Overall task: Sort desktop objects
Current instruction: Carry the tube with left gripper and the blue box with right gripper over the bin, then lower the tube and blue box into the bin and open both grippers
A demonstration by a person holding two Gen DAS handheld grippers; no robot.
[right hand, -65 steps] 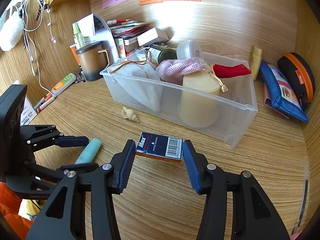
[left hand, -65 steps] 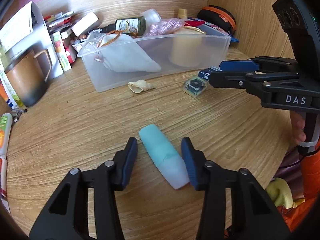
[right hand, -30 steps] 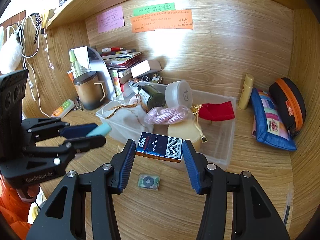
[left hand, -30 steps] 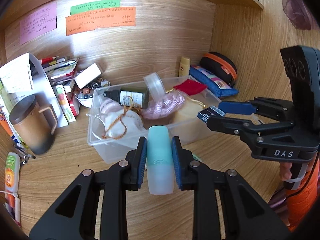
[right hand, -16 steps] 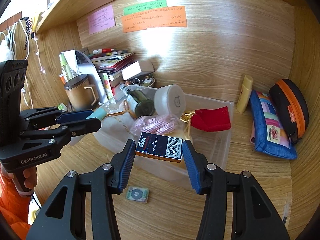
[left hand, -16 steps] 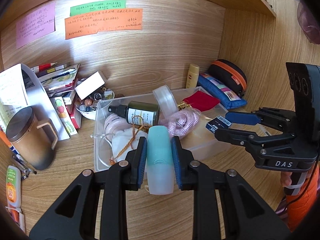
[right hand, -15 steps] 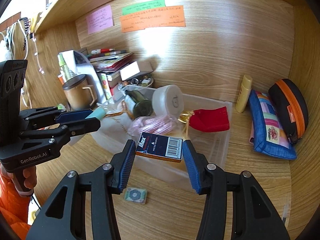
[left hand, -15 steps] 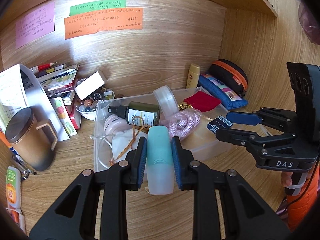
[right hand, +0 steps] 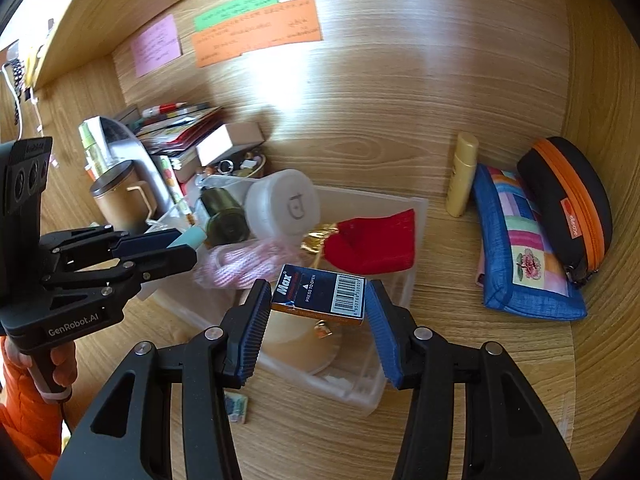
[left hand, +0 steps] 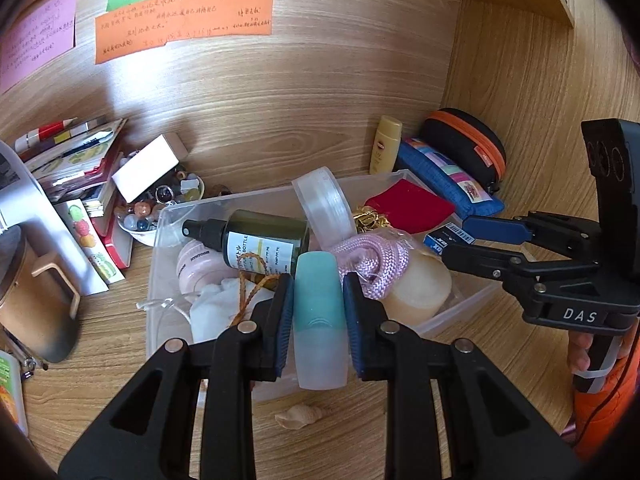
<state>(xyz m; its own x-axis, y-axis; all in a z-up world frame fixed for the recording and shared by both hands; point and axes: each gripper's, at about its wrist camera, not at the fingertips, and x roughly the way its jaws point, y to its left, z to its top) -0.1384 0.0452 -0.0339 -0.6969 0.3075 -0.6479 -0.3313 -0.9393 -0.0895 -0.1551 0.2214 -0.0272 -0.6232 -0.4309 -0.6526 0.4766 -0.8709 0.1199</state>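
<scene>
My left gripper (left hand: 319,292) is shut on a teal and frosted tube (left hand: 320,320), held above the near side of the clear plastic bin (left hand: 154,280). It also shows in the right wrist view (right hand: 160,246). My right gripper (right hand: 316,300) is shut on a dark blue Max staples box (right hand: 318,294), held above the bin's right end (right hand: 416,240). In the left wrist view the box (left hand: 444,236) sticks out of that gripper (left hand: 460,236). The bin holds a green bottle (left hand: 264,244), a round lid (left hand: 324,204), pink rope (left hand: 372,260), a red pouch (left hand: 404,208) and a cream candle (left hand: 420,288).
A seashell (left hand: 300,416) and a small square packet (right hand: 236,406) lie on the desk in front of the bin. A copper mug (left hand: 28,300), books (left hand: 72,160) and a bead bowl (left hand: 160,208) stand left. A yellow tube (right hand: 462,174), blue pouch (right hand: 520,256) and black case (right hand: 568,200) stand right.
Both grippers have moved forward and now hang over the bin, each holding its object. Since 2.2 s ago the left gripper shut on the tube and lifted it off the desk.
</scene>
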